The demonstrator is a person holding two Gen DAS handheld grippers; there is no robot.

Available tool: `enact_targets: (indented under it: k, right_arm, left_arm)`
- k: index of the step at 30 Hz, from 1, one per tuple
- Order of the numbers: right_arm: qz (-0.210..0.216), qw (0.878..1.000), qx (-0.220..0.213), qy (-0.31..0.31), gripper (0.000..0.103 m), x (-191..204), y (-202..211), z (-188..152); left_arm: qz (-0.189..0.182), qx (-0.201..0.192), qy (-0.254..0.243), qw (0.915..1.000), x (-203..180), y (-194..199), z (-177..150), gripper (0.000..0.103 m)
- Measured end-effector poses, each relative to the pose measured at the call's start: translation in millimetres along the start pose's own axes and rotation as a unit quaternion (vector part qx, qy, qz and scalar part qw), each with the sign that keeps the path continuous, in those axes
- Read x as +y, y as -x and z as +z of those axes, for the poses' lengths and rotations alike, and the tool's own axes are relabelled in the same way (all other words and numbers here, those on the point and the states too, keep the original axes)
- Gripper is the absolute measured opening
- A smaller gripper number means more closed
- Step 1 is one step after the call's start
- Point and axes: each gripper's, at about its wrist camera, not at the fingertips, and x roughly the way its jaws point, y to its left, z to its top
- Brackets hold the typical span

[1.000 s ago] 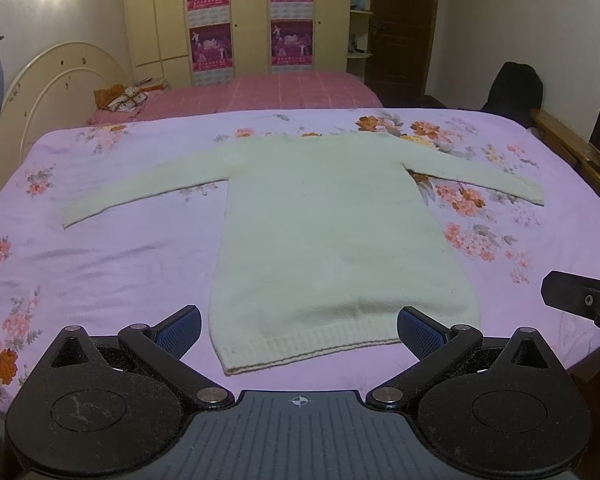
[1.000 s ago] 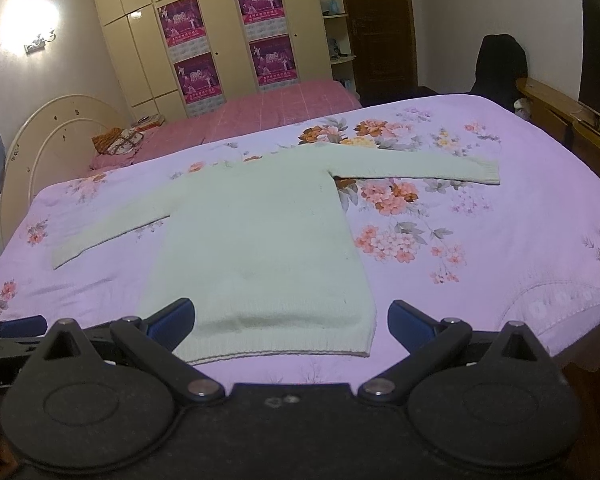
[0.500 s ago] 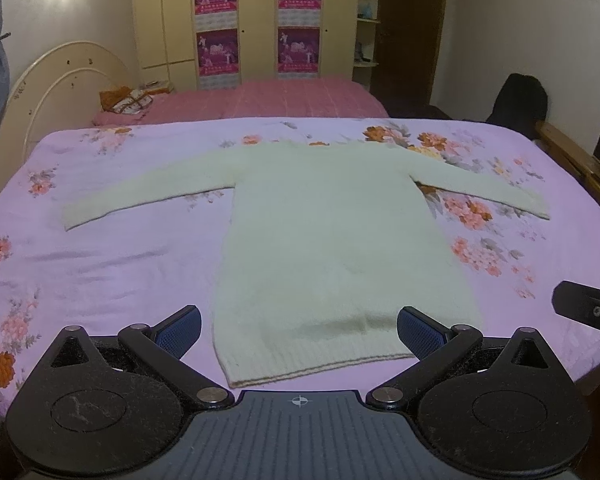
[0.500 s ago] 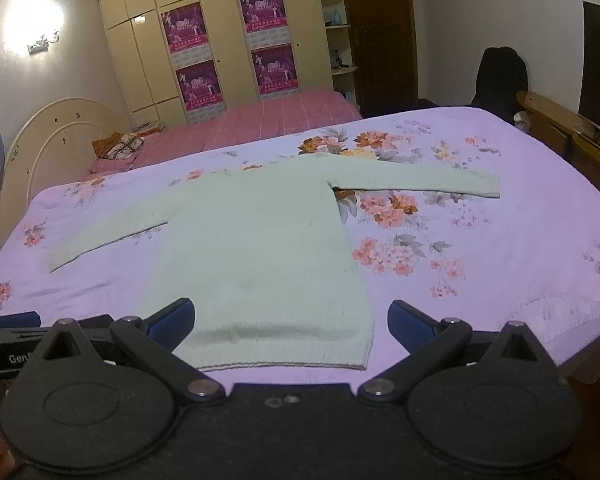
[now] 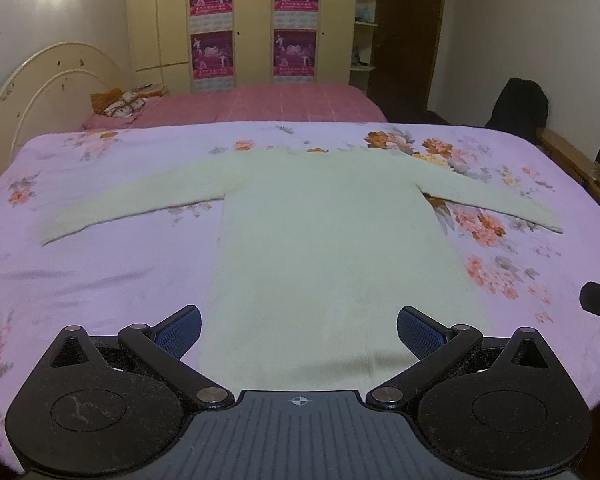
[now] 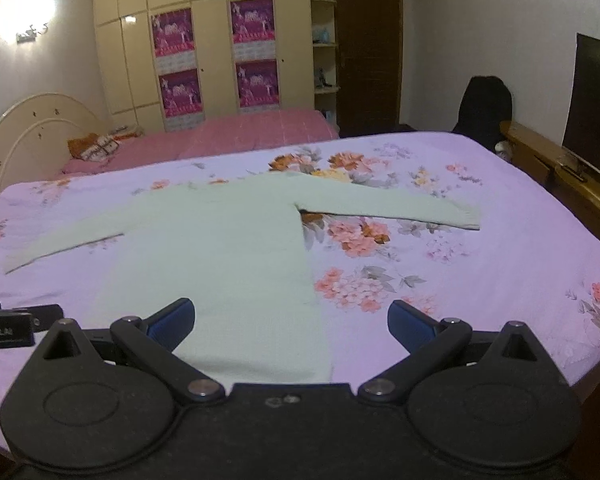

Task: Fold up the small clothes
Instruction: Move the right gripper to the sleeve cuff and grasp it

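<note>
A pale sweater (image 5: 320,248) lies flat on the bed (image 5: 100,272), sleeves out. The left hand-held gripper (image 5: 299,330) and right hand-held gripper (image 6: 291,320) hover spread over the sweater's hem; each should pinch one hem corner squarely.

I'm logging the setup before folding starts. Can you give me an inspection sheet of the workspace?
Surface: bed with lilac floral sheet, mostly smooth.
Job's things: pale sweater lying flat, both sleeves spread out, hem nearest the tools.
Clutter: nothing seen on the sheet.
Grippers: left tool open, holding nothing; right tool open, holding nothing.
Cables: nothing seen.
Surroundings: second bed with pink cover, wardrobe with posters, dark screen at right.
</note>
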Motion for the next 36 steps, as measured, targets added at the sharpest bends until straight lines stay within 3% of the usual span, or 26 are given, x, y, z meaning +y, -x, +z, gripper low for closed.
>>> enact_targets:
  k: [10, 21, 28, 36]
  right_arm:
    - [0.000, 1.000, 0.003, -0.017, 0.097, -50, -87, 39]
    - [-0.014, 0.997, 0.044, -0.068, 0.075, -131, -207, 72]
    - [-0.041, 0.988, 0.093, -0.120, 0.069, -188, -278, 72]
    - [-0.037, 0.970, 0.125, -0.205, 0.066, -237, -338, 74]
  left_arm:
    - [0.010, -0.006, 0.006, 0.9999, -41, -91, 57, 0.103]
    - [0.023, 0.015, 0.001, 0.9996, -90, -213, 103, 0.103]
    - [0.029, 0.033, -0.006, 0.9990, -110, -279, 113, 0.103]
    - [0.043, 0.051, -0.001, 0.9978, -114, -318, 120, 0.103]
